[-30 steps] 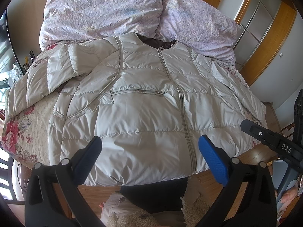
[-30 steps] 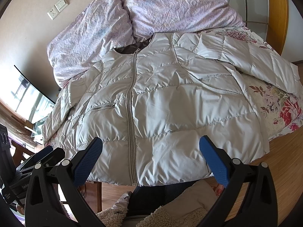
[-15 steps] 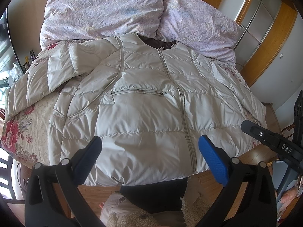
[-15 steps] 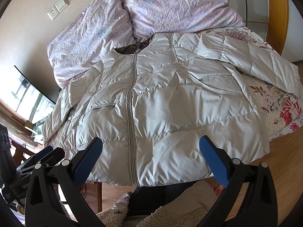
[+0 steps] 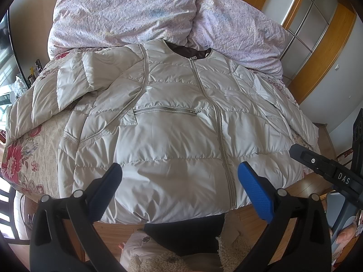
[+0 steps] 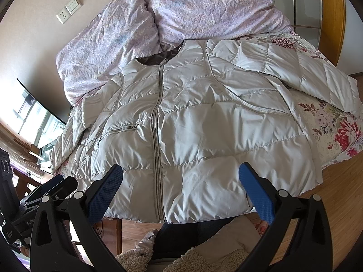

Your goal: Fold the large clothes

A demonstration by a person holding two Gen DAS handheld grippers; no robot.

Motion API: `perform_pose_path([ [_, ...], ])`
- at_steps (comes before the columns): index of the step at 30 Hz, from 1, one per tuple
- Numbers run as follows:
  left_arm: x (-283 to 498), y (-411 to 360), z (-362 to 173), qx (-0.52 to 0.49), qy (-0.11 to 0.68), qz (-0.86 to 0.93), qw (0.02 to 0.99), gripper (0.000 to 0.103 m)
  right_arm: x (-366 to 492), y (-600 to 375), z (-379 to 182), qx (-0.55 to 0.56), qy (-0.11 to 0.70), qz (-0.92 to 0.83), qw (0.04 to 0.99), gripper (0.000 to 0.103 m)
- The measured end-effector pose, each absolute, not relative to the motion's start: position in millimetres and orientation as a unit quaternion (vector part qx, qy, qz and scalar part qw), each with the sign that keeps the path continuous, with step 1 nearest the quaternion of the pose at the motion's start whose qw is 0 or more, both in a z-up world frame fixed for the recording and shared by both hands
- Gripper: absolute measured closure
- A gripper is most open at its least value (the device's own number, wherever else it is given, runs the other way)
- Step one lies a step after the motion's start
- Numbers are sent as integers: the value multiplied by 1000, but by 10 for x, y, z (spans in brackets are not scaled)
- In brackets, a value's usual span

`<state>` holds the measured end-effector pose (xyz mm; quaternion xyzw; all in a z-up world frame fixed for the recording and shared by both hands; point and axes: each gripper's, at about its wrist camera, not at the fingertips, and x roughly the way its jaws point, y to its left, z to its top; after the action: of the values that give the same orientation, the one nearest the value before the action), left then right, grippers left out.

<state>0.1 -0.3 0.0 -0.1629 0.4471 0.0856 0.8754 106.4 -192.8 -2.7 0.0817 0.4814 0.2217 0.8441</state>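
A large cream quilted puffer jacket (image 5: 172, 122) lies front up on the bed, zipped, collar toward the pillows, both sleeves spread sideways. The same jacket (image 6: 195, 122) fills the right wrist view, its hem hanging over the bed's near edge. My left gripper (image 5: 179, 176) hovers open above the hem, left of the zip, holding nothing. My right gripper (image 6: 180, 178) also stands open over the hem, just right of the zip, with nothing between its blue pads. The other gripper shows at the right edge (image 5: 326, 170) and at the lower left (image 6: 45, 195).
Two lilac pillows (image 5: 127, 13) lean against the wall behind the collar. A floral bedspread (image 5: 20, 158) covers the bed. Wooden wardrobe doors (image 5: 317, 45) stand at the right. A person's dark trousers and fleece slippers (image 6: 181, 238) are below, on the wooden floor.
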Motion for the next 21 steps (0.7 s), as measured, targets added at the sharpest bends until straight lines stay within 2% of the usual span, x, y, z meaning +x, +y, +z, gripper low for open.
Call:
perform_pose_path([
  [21, 1, -2, -1, -163, 447, 86, 875, 2, 1100, -1921, -23, 82, 482, 222, 844, 1],
])
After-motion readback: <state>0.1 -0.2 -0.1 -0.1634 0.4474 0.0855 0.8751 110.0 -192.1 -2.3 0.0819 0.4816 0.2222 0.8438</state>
